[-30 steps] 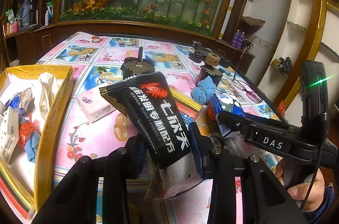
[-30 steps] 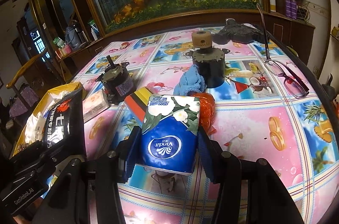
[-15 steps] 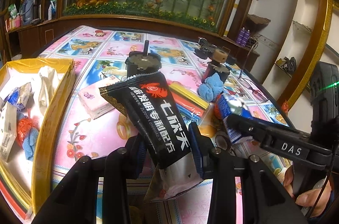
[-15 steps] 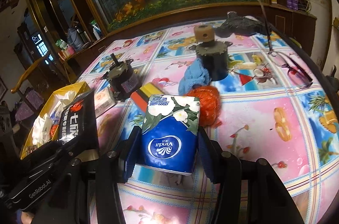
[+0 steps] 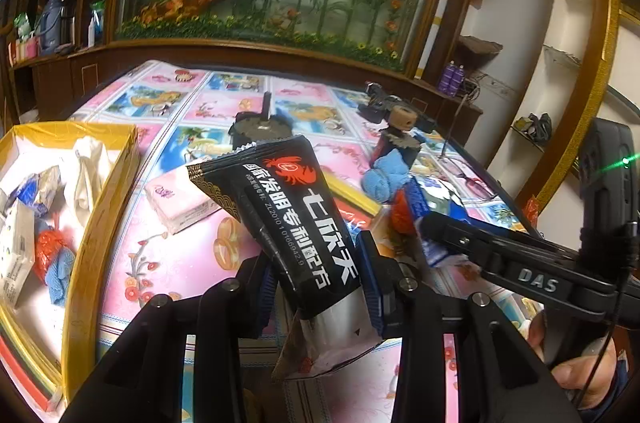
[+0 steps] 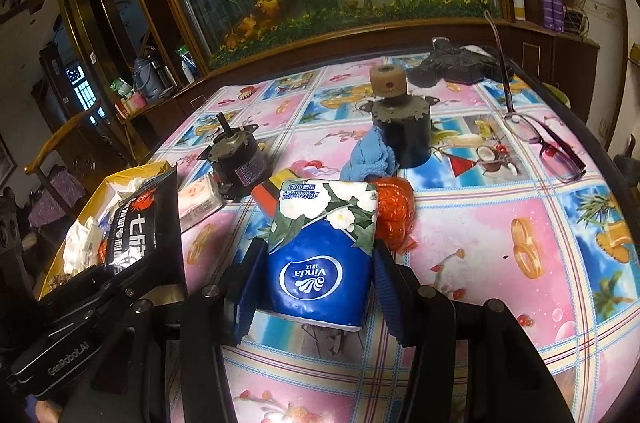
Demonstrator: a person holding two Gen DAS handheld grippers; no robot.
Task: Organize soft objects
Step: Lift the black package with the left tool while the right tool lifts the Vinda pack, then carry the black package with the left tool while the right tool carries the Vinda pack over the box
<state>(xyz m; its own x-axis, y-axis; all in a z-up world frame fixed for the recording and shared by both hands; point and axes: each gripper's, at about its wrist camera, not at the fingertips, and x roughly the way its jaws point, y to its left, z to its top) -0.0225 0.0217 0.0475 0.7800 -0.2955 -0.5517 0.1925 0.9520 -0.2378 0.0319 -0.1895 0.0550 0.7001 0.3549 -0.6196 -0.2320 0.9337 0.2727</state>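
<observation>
Left gripper (image 5: 316,287) clenched on black crab-logo sachet (image 5: 292,219), lifted above bench (image 5: 168,263), just right of yellow box (image 5: 100,207) holding tissues, orange and blue soft bits; right gripper (image 6: 316,287) grasping blue Vinda tissue pack (image 6: 320,263), raised before orange mesh ball (image 6: 394,215), blue cloth (image 6: 370,159) beyond

The bench (image 6: 480,223) wears a glossy pink-and-blue picture-tiled cloth. At its left edge sits a yellow cardboard box (image 5: 100,207). Near the middle stand two dark cylindrical motors (image 6: 236,159) (image 6: 404,131), with a crumpled blue cloth (image 6: 368,159) against the farther one. A pink tissue pack (image 5: 180,199), an orange mesh bundle (image 6: 394,211) and a striped flat box (image 5: 352,201) lie nearby. Spectacles (image 6: 548,143) rest toward the right edge.
</observation>
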